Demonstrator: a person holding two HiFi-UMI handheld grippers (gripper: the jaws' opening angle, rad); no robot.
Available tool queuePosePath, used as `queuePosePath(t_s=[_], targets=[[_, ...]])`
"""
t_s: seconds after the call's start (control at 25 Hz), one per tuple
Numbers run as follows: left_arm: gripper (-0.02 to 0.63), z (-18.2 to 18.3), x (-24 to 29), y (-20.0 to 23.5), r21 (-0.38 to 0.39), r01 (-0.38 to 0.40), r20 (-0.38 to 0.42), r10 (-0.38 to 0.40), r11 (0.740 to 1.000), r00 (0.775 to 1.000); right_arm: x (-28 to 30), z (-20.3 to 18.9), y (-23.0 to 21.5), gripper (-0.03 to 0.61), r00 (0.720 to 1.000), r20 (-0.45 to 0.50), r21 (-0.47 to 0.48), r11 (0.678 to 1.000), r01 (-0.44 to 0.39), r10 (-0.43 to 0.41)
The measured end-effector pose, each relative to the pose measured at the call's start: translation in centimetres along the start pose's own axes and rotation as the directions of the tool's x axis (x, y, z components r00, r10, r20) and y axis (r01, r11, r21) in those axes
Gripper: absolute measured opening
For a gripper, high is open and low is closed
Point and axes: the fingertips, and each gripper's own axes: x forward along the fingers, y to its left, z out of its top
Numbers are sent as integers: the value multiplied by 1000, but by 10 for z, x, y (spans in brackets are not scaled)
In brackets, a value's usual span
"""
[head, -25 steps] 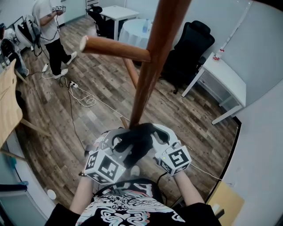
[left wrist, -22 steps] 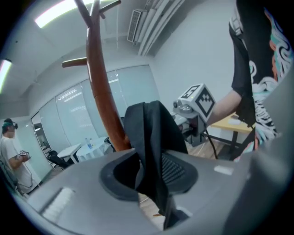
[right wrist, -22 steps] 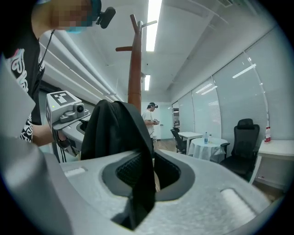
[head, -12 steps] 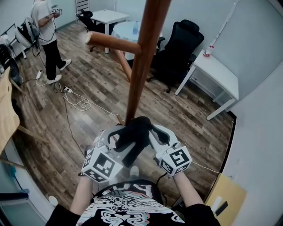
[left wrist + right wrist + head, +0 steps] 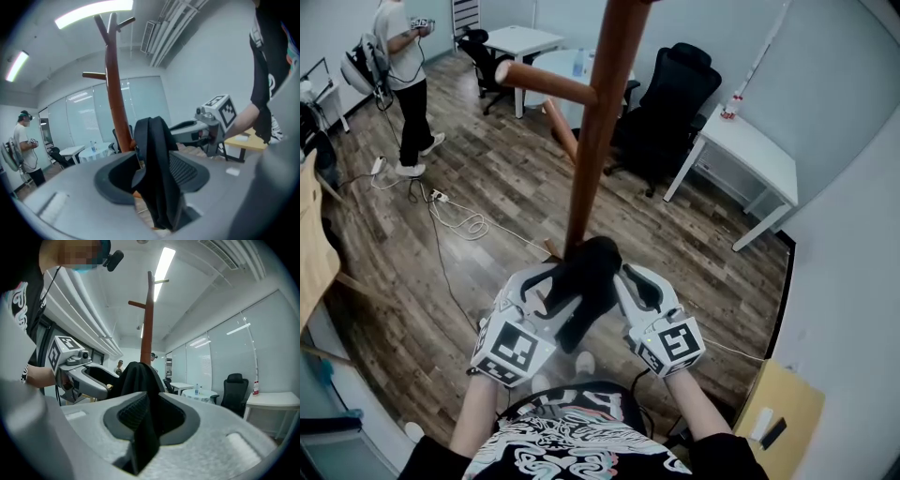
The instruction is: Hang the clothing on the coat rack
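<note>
Coat rack (image 5: 595, 122): the pole stands directly ahead. Clothing (image 5: 581, 281): black, bunched just before the pole, on no peg yet. Right gripper (image 5: 628, 281): clamped on the fabric, bearing it. Left gripper (image 5: 539, 286): jaws have just been opening and the fabric lies loose between them, probably for a regrip.

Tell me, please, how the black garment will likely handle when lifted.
Likely floppy: the black garment folds and sags between the left gripper and right gripper. Probably light, bunching small. May slip from the left gripper, whose jaws have just been opening around it.
</note>
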Motion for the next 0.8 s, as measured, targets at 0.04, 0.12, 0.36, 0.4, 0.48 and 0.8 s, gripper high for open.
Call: queuePosePath(t_s=[0.04, 0.12, 0.36, 0.4, 0.48, 0.8], targets=[[218, 3, -1, 2, -5, -4, 12, 4, 1000, 1000, -2, 1, 1, 75, 1000, 2, -1, 1000, 6, -6], [218, 6, -5, 6, -38, -11, 35, 13, 999, 999, -5, 2, 3, 74, 1000, 8, 1, 1000, 17, -17], [218, -4, -24, 21, -96, -93, 64, 99, 991, 993, -16, 5, 21, 72, 998, 21, -1, 998, 62, -62], [214, -8, -27, 23, -100, -105, 58, 111, 989, 992, -18, 5, 26, 71, 998, 18, 1, 998, 66, -66], [162, -15, -36, 24, -110, -116, 60, 123, 987, 991, -20, 2, 37, 72, 998, 5, 11, 998, 69, -69], [-11, -36, -68, 11, -153, -109, 100, 126, 982, 987, -37, -13, 77, 67, 992, -50, -10, 994, 112, -112]])
